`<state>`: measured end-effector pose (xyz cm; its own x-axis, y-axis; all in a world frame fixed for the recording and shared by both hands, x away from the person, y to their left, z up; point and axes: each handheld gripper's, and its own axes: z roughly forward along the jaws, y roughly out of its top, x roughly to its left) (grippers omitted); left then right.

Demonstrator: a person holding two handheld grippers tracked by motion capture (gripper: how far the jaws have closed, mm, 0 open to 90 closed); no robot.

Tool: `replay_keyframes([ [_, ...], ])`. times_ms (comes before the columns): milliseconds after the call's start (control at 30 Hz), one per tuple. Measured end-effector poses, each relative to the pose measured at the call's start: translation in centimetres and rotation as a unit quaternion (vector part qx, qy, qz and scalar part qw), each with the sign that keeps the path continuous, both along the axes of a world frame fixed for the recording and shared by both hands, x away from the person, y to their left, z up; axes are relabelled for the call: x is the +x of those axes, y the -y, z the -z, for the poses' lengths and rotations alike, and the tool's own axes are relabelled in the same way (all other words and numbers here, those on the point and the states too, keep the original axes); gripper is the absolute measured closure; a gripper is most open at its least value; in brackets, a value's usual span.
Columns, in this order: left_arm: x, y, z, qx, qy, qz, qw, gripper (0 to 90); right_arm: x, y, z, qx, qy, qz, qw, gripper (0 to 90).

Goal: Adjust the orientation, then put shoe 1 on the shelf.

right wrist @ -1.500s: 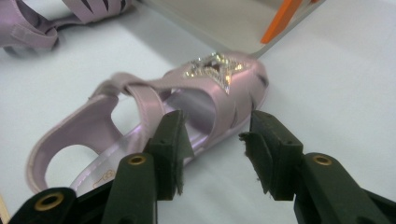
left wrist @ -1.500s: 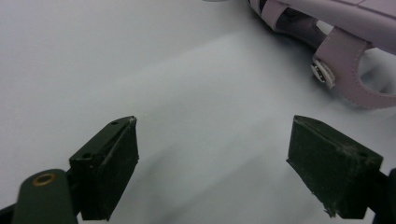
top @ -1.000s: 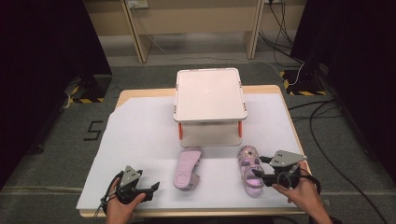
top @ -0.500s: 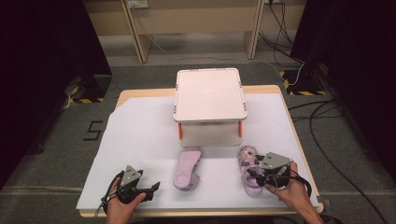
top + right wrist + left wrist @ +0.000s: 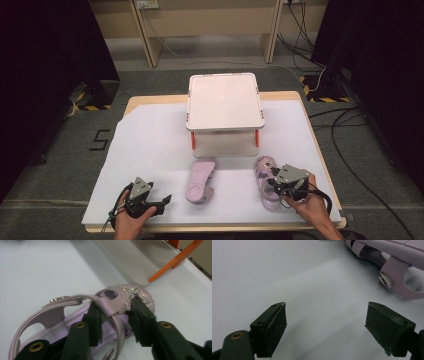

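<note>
The right gripper (image 5: 272, 183) has slid in over the upright lilac strappy sandal (image 5: 265, 181) at the table's near right – jaws just closing on its upper, ready to lift. The left gripper (image 5: 329, 326) rests spread and empty beside the overturned pink sandal (image 5: 200, 180).

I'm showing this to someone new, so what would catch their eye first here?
Probably the lilac sandal with its glittery star at the near right of the white sheet; the right tool has just been closing on its strap. Its twin lies sole-up in the middle, before a white two-tier rack with orange legs.
</note>
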<state>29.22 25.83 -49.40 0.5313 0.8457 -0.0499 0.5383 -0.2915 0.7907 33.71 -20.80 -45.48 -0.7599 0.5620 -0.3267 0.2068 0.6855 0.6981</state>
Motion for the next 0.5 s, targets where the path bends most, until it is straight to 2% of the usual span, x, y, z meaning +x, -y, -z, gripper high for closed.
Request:
replay_keyframes([
  [100, 0.0, 0.0, 0.0, 0.001, 0.0, 0.001, 1.0, 16.4, -0.1, 0.3, -0.2, 0.002, 0.001, 0.002, 1.0, 72.3],
  [133, 0.0, 0.0, 0.0, 0.001, 0.001, 0.001, 1.0, 16.4, -0.1, 0.4, -0.3, 0.002, 0.007, 0.002, 1.0, 74.8],
  [267, 0.0, 0.0, 0.0, 0.002, 0.001, 0.001, 1.0, 16.4, -0.1, 0.6, -0.6, 0.003, 0.018, 0.002, 0.9998, 78.1],
  [500, 0.0, 0.1, 0.0, 0.002, 0.004, 0.004, 1.0, 16.4, -0.2, 0.4, -1.6, 0.038, 0.037, -0.02, 0.9984, 81.2],
])
